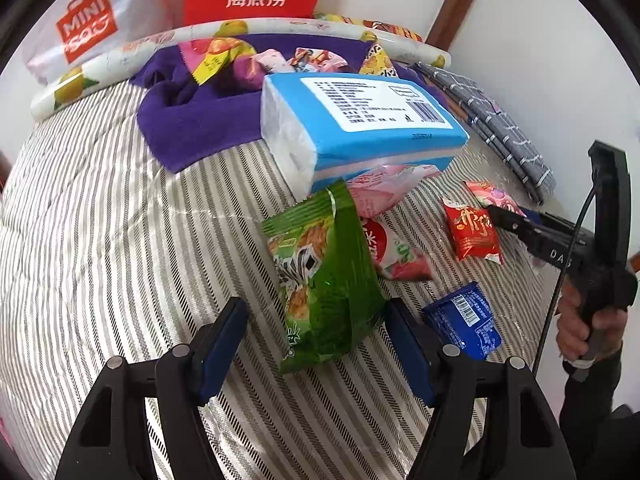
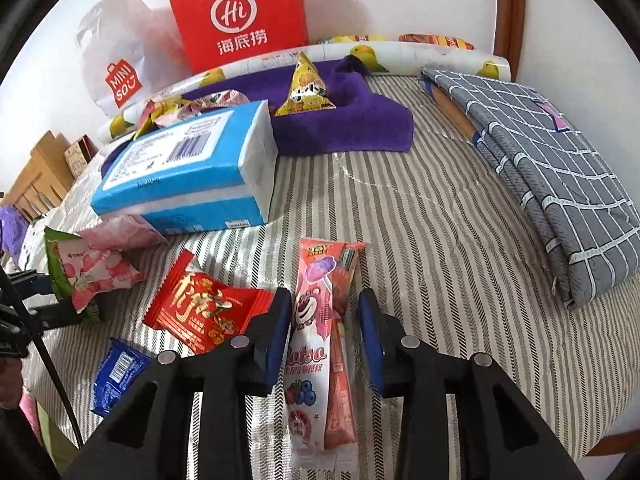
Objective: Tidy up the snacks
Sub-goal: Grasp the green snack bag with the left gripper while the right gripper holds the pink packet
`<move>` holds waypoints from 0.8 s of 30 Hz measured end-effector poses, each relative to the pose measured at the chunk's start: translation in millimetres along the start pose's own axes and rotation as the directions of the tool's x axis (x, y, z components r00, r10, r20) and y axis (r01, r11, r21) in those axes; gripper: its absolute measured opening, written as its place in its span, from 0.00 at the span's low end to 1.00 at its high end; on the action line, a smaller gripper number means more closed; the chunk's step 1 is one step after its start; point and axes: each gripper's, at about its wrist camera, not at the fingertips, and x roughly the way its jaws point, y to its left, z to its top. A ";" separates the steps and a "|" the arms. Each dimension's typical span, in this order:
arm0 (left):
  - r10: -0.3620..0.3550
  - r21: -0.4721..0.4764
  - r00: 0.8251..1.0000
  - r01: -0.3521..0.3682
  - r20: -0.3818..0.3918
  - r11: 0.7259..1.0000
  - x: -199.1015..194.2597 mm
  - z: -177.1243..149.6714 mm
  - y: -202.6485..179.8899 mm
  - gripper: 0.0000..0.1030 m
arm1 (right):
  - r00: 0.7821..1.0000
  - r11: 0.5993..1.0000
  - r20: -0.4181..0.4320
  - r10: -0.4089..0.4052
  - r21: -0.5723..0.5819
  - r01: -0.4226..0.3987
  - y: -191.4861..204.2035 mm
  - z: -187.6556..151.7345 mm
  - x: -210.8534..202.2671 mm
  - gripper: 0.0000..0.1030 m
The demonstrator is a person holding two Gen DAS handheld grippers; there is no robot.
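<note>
My left gripper [image 1: 316, 344] spreads wide around the green bag [image 1: 324, 276] mid-tabletop [image 1: 100, 220]; my right gripper [image 2: 325, 340], also parted, flanks the pink stick [image 2: 310, 352] without touching.

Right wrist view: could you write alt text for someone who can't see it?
An open right claw straddles a long pink Lotso snack packet lying on a striped tablecloth. A red snack packet lies left of it, a blue tissue pack behind.
</note>
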 end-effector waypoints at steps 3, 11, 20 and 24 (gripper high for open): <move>-0.003 0.020 1.000 0.003 0.009 1.000 2.0 2.4 -2.9 0.64 | 1.000 1.000 0.002 0.014 0.004 -0.014 -2.0 0.6 0.9 0.34; -0.092 -0.027 0.996 0.092 0.022 0.995 -12.8 1.9 10.1 0.45 | 1.000 1.000 -0.001 0.025 0.014 -0.025 -4.5 3.2 -6.0 0.22; -0.064 -0.095 0.994 0.073 0.090 0.993 -60.6 9.5 42.1 0.45 | 0.997 0.999 0.068 0.030 -0.014 -0.029 13.2 26.9 -38.6 0.22; -0.070 -0.099 0.990 0.082 0.121 0.992 -78.3 22.2 46.6 0.45 | 0.993 0.998 0.101 0.055 -0.021 -0.053 25.7 43.7 -49.7 0.22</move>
